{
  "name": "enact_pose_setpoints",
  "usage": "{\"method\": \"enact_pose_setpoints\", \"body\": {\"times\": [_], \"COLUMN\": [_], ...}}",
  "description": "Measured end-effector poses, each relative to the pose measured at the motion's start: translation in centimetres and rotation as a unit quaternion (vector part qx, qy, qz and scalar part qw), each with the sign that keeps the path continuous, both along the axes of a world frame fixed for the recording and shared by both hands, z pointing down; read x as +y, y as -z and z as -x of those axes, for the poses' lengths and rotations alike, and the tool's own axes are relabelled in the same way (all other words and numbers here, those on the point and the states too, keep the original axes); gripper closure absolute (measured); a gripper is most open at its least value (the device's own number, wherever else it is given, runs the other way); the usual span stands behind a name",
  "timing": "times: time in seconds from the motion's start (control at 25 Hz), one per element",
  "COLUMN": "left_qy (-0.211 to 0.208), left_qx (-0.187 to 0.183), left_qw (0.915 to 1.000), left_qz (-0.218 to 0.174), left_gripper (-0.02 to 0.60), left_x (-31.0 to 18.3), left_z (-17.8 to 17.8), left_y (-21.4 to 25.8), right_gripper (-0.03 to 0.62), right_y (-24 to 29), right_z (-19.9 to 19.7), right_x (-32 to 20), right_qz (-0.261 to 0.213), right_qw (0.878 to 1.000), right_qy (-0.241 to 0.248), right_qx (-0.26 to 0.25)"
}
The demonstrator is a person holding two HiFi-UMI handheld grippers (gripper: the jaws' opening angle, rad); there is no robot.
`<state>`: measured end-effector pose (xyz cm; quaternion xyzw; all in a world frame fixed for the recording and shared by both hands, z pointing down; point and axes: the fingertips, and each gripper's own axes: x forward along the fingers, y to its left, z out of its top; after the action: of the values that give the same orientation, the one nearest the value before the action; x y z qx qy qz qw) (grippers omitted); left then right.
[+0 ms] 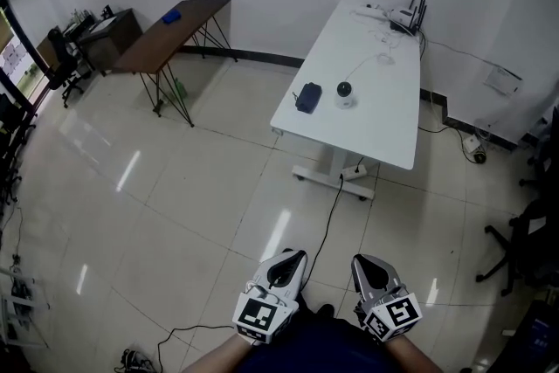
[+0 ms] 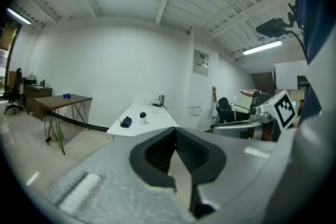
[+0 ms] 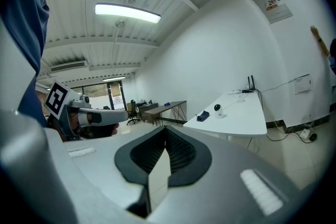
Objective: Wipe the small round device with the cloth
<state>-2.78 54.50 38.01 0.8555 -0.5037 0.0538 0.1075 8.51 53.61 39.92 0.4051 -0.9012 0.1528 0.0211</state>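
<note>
1. Room: an office space with white walls and a glossy tiled floor. Office chairs stand at the right edge, and a cable runs across the tiles to a power strip under the work surface.
2. White desk: it stands against the far wall, well apart from the person. Its top is mostly bare, with a router and thin white wiring at the far end.
3. Brown desk: it sits off to the left and carries a small blue object. It seems to play no part in the task.
4. Left hand-held gripper and right hand-held gripper: both are held side by side low in the head view, pointing roughly level toward the white desk. On each, the jaws are pressed together with nothing between them.
5. Cloth: a dark blue bundle near the white desk's near left edge, untouched.
6. Small round device: white with a dark rounded top, it stands just beside the cloth on its right.
7. Step in hand: judging by the gap, this is the approach, and no wiping has begun. The next move calls for closing the distance to the desk, spreading one pair of jaws, and pinching the cloth. The other hand-held gripper would probably need to steady the light device so it does not slide.
</note>
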Motion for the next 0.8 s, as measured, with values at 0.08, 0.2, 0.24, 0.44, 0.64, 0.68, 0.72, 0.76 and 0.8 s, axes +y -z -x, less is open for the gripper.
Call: {"method": "enact_pose_setpoints", "body": {"times": [0.08, 0.2, 0.24, 0.44, 0.64, 0.68, 0.72, 0.76, 0.8], "left_qy": [-0.018, -0.043, -0.052, -0.099, -0.111, -0.11, -0.108, -0.106, -0.102], "left_qx": [0.004, 0.012, 0.014, 0.027, 0.034, 0.033, 0.032, 0.03, 0.027], "left_qw": [0.9998, 0.999, 0.9985, 0.9947, 0.9933, 0.9934, 0.9936, 0.9939, 0.9943], "left_qz": [0.002, -0.004, -0.007, -0.009, 0.0, 0.002, 0.005, 0.009, 0.012], "left_gripper": [0.58, 0.58, 0.58, 0.58, 0.579, 0.578, 0.578, 0.578, 0.578], "left_x": [-3.0, -7.8, -9.3, -14.7, -19.4, -20.3, -21.2, -22.1, -23.1], "left_z": [0.5, 1.8, 2.2, 3.6, 5.2, 5.5, 5.8, 5.9, 6.0], "left_y": [-0.4, 0.3, 0.7, 0.9, 0.2, 0.1, 0.0, -0.3, -0.5], "right_gripper": [0.583, 0.583, 0.583, 0.583, 0.583, 0.583, 0.583, 0.583, 0.583], "right_y": [-0.2, 0.4, 0.7, 1.5, 1.2, 1.2, 1.1, 1.0, 0.9], "right_z": [0.5, 2.1, 2.8, 6.3, 7.6, 7.7, 7.7, 7.7, 7.5], "right_x": [-3.1, -7.7, -9.2, -14.4, -18.6, -19.4, -20.3, -21.1, -22.0], "right_qz": [0.004, 0.007, 0.006, -0.001, 0.008, 0.01, 0.012, 0.013, 0.014], "right_qw": [1.0, 0.999, 0.999, 0.998, 0.997, 0.997, 0.997, 0.997, 0.997], "right_qy": [-0.017, -0.038, -0.041, -0.049, -0.061, -0.064, -0.066, -0.068, -0.07], "right_qx": [0.002, 0.007, 0.011, 0.035, 0.047, 0.047, 0.045, 0.043, 0.041]}}
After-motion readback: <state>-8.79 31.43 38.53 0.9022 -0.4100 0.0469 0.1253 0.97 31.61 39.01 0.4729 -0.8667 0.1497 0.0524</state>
